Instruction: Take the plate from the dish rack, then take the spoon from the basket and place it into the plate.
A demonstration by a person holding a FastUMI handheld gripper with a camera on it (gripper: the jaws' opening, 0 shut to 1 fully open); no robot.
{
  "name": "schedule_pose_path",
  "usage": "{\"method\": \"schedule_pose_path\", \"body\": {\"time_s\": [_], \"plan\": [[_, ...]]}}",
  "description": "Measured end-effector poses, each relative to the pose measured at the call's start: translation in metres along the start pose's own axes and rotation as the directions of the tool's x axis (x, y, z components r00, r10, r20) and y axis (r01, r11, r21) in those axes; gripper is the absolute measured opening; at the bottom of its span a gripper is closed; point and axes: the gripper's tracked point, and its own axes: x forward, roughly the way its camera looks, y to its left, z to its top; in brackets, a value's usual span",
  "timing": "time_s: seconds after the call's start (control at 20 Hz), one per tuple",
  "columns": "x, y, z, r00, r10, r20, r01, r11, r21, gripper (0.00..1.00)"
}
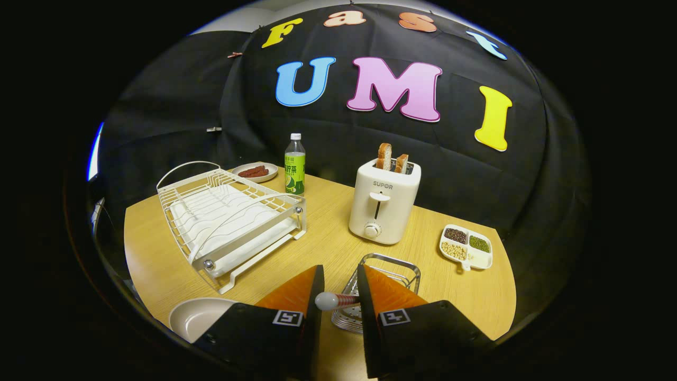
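gripper (338, 296) closed on the spoon (334, 301), rounded end gripped between the two fingers, rest of it trailing toward the wire basket (385, 288) just behind. plate (198, 316) already out on the table (328, 248), low beside the left finger, with the dish rack (230, 222) standing bare beyond it. risk of slipping: smooth round end, small contact, likely to pivot or drop during the swing across. risk of snagging the basket rim and dragging it along. risk of clipping the plate edge and missing the bowl of it.
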Motion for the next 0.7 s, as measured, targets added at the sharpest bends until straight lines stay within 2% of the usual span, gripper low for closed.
{"method": "schedule_pose_path", "body": {"time_s": [0.1, 0.15, 0.25, 0.45, 0.7], "plan": [[-0.002, -0.018, 0.011, 0.997, -0.068, 0.022, 0.068, 0.998, -0.004, 0.32], [-0.003, -0.023, 0.015, 0.996, -0.085, 0.032, 0.085, 0.996, 0.0, 0.25], [-0.004, -0.022, 0.012, 0.998, -0.055, 0.003, 0.055, 0.998, 0.036, 0.17], [-0.008, -0.031, 0.02, 0.999, -0.035, -0.011, 0.036, 0.998, 0.046, 0.16], [-0.024, -0.036, 0.066, 0.998, -0.017, 0.053, 0.012, 0.996, 0.089, 0.15]]}}
